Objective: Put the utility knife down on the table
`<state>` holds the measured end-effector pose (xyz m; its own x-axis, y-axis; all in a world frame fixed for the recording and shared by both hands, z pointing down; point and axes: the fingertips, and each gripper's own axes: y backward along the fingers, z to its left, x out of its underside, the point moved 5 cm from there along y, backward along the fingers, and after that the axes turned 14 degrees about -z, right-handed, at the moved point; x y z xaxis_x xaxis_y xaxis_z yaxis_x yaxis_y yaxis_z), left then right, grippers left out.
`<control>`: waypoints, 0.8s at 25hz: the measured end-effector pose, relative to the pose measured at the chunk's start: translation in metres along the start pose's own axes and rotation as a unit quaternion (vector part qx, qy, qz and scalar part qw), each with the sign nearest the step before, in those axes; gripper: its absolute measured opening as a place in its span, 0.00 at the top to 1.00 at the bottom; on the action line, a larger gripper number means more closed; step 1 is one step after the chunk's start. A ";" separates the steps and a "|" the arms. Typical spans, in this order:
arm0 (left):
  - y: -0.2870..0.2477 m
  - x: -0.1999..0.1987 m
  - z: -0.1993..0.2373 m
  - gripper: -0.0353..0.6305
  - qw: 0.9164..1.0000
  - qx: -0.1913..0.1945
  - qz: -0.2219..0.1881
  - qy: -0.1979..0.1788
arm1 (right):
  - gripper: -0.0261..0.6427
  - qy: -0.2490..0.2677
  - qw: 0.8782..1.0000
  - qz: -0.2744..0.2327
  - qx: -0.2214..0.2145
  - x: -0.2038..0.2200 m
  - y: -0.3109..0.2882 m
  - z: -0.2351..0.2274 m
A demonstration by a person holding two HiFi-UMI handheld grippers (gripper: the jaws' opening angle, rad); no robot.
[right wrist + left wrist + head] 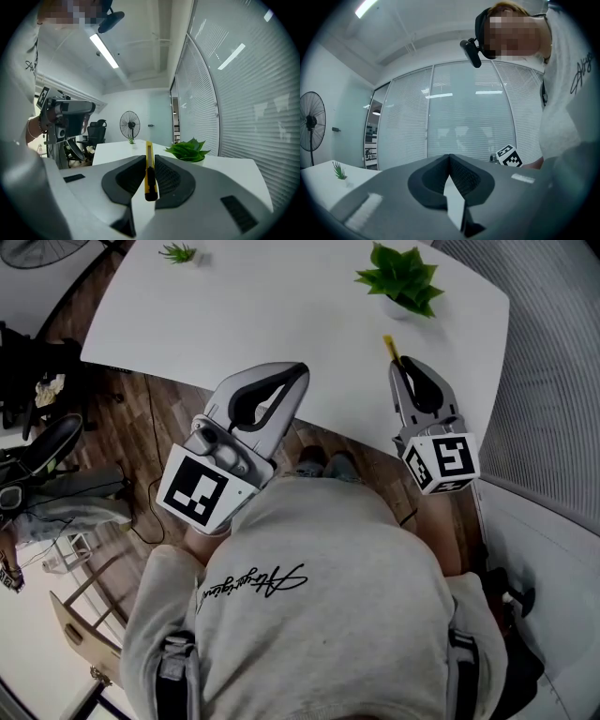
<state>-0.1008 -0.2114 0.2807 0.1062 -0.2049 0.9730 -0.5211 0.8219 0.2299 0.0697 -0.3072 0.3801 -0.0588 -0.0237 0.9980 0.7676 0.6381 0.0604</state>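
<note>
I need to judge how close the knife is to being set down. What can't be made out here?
- Utility knife: the head view shows only its yellow tip; the right gripper covers the rest.
- Gap between knife and table: no view shows it side-on.
- Blade out or in: too foreshortened, right gripper view.
- Small plant: tiny in the left gripper view.

Tally at the white table
One table (262,315); two potted plants, large plant (403,279) and small plant (178,253); one utility knife (389,346); two grippers, left gripper (298,373) and right gripper (397,362); one pedestal fan (130,125).
</note>
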 end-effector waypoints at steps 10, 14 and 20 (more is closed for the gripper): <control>0.002 0.001 0.003 0.95 1.000 -0.014 0.004 -0.003 | 0.87 -0.006 0.999 0.042 -0.002 0.030 -0.007 -0.007; 0.004 0.001 0.005 0.95 1.000 -0.020 0.005 -0.005 | 0.87 -0.008 0.998 0.055 -0.001 0.042 -0.009 -0.010; 0.004 0.002 0.006 0.95 1.000 -0.025 0.011 -0.006 | 0.87 0.006 0.997 0.082 -0.004 0.057 -0.014 -0.012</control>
<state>-0.1081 -0.2118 0.2835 0.0847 -0.1922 0.9777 -0.4808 0.8515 0.2090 0.0628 -0.3266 0.4364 0.0753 0.0724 0.9945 0.7712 0.6280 -0.1041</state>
